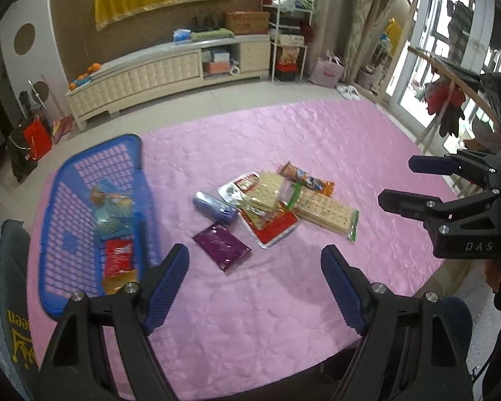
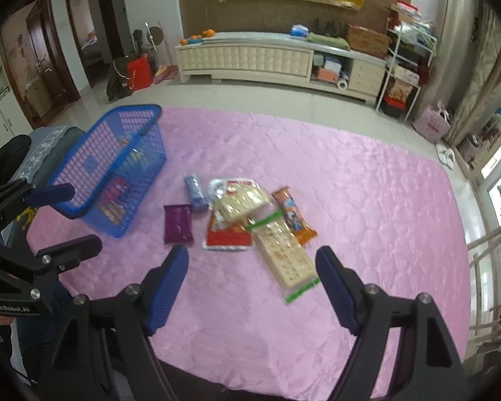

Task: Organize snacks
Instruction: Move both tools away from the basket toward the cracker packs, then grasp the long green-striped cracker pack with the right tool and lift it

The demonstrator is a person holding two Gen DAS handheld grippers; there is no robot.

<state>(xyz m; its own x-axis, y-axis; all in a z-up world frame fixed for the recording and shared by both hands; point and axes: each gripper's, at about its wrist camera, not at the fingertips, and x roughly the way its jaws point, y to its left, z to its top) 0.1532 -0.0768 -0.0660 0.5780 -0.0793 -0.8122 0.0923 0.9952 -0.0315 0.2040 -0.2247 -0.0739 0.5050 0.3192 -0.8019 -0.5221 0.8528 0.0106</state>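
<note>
- On the pink quilted worktop (image 1: pixel 317 140), a loose pile of snack packets (image 1: pixel 274 204) lies mid-surface; a purple foil packet (image 1: pixel 222 245) lies just nearer.
- At far left, a blue plastic lattice basket (image 1: pixel 83 200) holds several packets.
- The left gripper (image 1: pixel 254 287) and right gripper (image 2: pixel 250 287) hang above, fingers apart, empty.

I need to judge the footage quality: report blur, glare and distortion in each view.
Left wrist view: blue basket smeared by motion blur, snack pile fairly sharp, window overexposed, edges bowed by fisheye. Right wrist view: softer overall, cracker pack blurred, sheen on pink cloth, dark vignette corners.
</note>
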